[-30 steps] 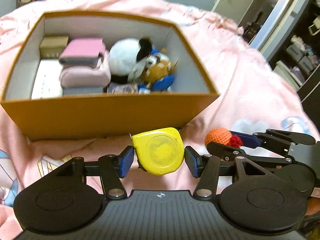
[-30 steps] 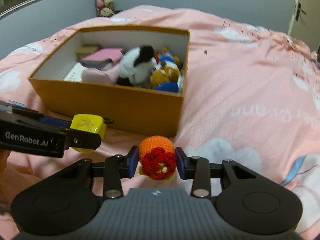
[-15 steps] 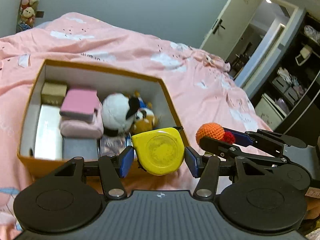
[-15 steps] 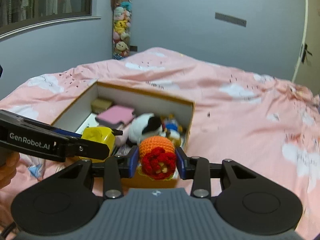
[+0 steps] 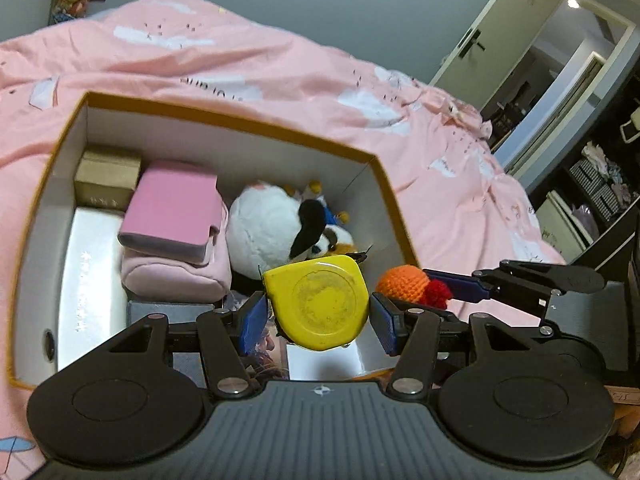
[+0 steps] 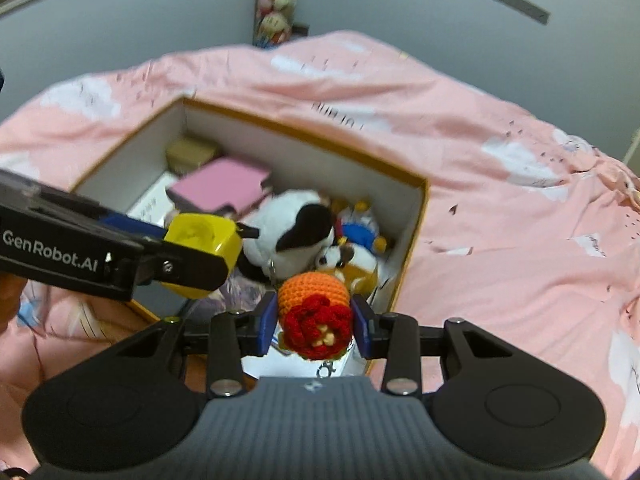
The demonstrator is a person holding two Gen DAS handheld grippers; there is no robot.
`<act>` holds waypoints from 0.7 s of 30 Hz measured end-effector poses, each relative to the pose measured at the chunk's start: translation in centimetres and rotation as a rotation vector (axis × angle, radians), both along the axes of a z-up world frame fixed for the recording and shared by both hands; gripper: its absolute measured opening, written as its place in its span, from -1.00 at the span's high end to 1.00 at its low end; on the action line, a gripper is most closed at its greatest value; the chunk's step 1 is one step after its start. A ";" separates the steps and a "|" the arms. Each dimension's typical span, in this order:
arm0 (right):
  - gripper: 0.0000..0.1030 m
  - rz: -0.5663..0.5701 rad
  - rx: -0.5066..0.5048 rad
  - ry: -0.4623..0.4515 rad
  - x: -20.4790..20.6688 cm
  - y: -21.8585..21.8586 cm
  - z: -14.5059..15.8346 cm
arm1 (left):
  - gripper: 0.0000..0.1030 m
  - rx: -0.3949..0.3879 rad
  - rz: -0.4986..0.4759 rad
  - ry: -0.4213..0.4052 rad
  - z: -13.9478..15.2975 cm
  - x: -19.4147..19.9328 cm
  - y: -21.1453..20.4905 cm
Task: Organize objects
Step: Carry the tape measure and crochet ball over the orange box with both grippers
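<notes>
Pink bed (image 5: 280, 68) unchanged; both hand-held grippers, left (image 5: 318, 318) grasping yellow tape measure (image 5: 320, 304), right (image 6: 314, 322) grasping crocheted ball (image 6: 314, 312), have advanced over the box (image 5: 384, 184), ready for deposit.

You had one orange box (image 5: 394, 196), one yellow tape measure (image 5: 318, 306) and one crocheted orange ball (image 6: 314, 314). In the box you had one tan carton (image 5: 106, 176), two pink pouches (image 5: 172, 208), stacked, and one white-and-black plush (image 5: 268, 228); the smaller toys beside it you couldn't count.

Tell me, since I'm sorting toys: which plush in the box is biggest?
The white plush with the black patch, mid-box beside the pink case; the orange-faced one and the blue one are far smaller.
</notes>
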State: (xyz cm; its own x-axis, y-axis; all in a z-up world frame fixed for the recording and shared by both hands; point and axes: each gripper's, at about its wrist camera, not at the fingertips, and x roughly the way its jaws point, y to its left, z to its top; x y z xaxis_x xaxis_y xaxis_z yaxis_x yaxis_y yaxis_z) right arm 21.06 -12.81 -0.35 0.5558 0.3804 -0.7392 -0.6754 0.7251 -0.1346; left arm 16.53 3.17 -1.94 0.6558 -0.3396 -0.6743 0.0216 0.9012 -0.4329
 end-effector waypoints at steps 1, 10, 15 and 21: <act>0.21 0.008 -0.017 0.012 0.3 0.3 -0.4 | -0.23 -0.002 -0.002 0.008 -0.3 0.3 0.0; 0.21 0.032 -0.120 0.089 2.2 1.8 -3.0 | -0.23 -0.014 -0.027 0.063 -2.3 1.6 -0.2; 0.21 0.033 -0.143 0.127 2.9 1.9 -3.8 | -0.23 -0.006 -0.040 0.086 -2.9 2.1 -0.4; 0.20 0.040 -0.152 0.145 3.4 2.3 -3.8 | -0.23 0.006 -0.049 0.109 -3.4 2.6 -0.6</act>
